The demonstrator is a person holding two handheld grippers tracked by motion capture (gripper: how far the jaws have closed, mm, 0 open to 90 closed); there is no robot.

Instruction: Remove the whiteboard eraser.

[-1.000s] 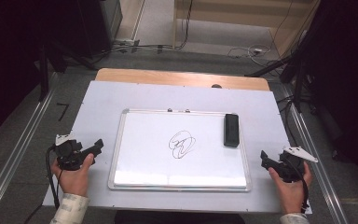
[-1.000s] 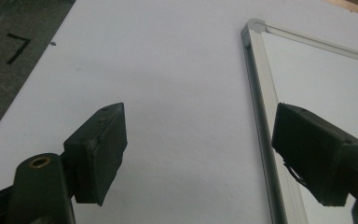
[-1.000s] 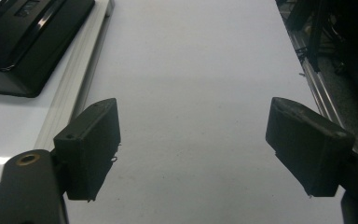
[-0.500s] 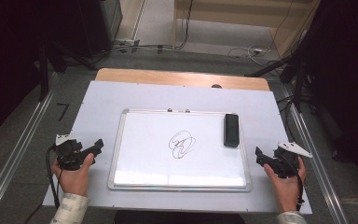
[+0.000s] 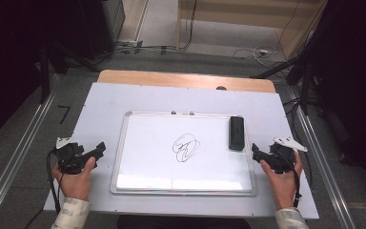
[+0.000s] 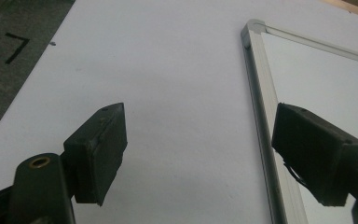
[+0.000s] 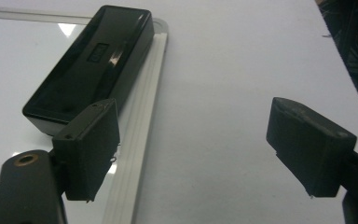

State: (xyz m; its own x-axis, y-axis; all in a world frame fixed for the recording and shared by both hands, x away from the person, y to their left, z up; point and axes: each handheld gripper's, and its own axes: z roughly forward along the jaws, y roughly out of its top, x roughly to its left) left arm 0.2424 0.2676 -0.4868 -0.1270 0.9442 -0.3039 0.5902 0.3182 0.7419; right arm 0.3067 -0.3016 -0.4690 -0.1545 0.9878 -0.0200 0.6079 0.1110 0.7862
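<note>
We see both pairs of matte black jaws spread wide, gripping nothing. The right gripper (image 7: 193,149) hovers just beside the glossy black eraser (image 7: 91,58), which lies along the right aluminium edge of the whiteboard (image 5: 147,157). The left gripper (image 6: 198,158) straddles its left edge, bare white table (image 5: 105,102) around.

Open tongs (image 6: 198,156) straddle whiteboard (image 6: 307,93) frame, seemingly above.

Overhead light glares off the whiteboard (image 5: 186,150) and eraser (image 7: 91,60); room edges go dark, and the close-up tongs look soft.
</note>
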